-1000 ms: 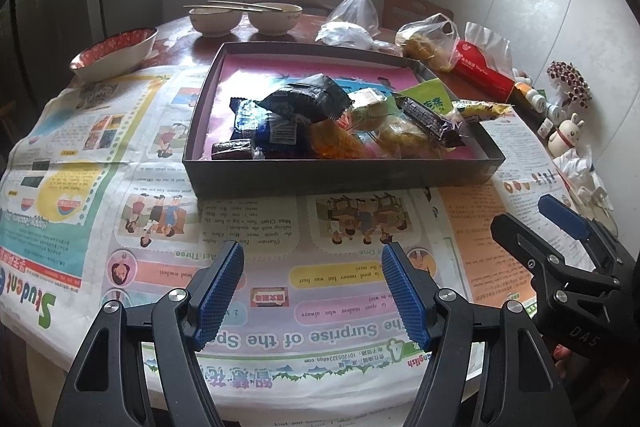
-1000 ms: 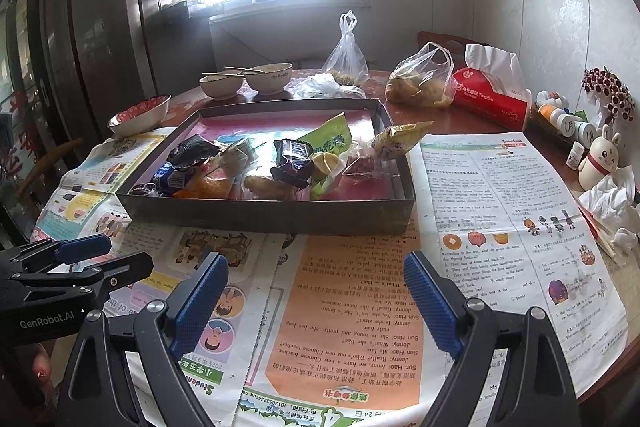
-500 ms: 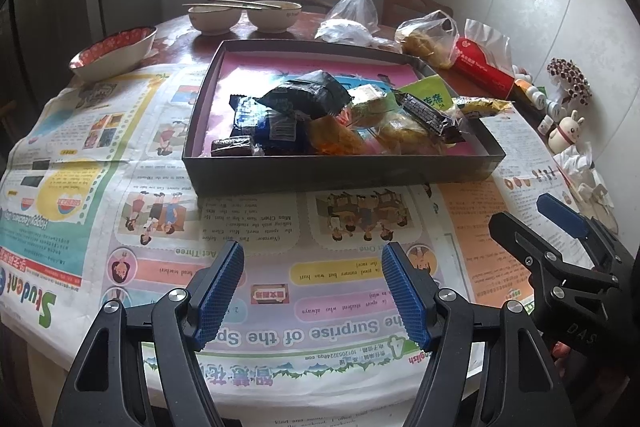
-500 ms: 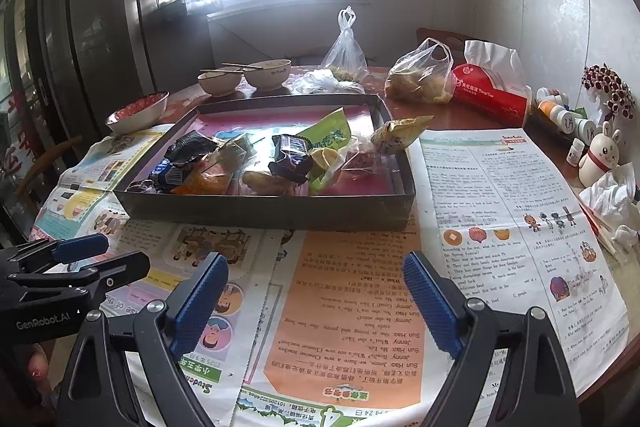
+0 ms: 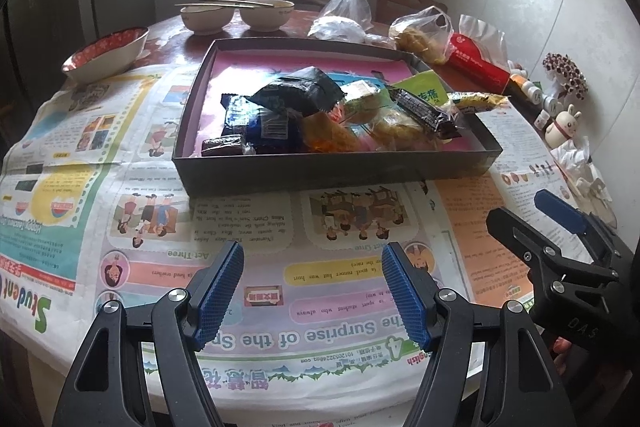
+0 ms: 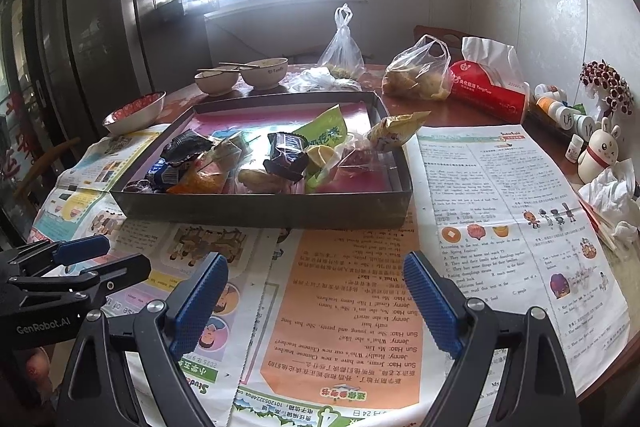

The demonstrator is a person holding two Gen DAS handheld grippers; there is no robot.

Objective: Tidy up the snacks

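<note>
Snacks [image 5: 320,115] lie heaped in the near half of your shallow dark tray [image 5: 336,169], wrappers overlapping: a black pouch on top, a blue packet under it, a small brown bar in the near-left corner, a dark bar lying slantwise to the right. One yellow packet [image 6: 394,131] rests across the tray's right rim, half over the edge. The far half of the pink tray floor is bare. None of it is sorted into rows or groups, so you could be looking at a pile gathered in and awaiting arranging, or at a tray being emptied; the heap alone does not settle which.

Your left gripper [image 5: 312,293] and your right gripper [image 6: 316,307] both hover over the newspaper [image 5: 160,211] short of the tray, fingers spread wide and holding nothing.

The left view looks down into the pile and shows the brown bar and the blue packet's label plainly. The right view shows better how the yellow packet overhangs the rim, and takes in more of the red tissue pack [image 6: 490,93] and the rabbit figure [image 6: 600,157] by the wall.
</note>
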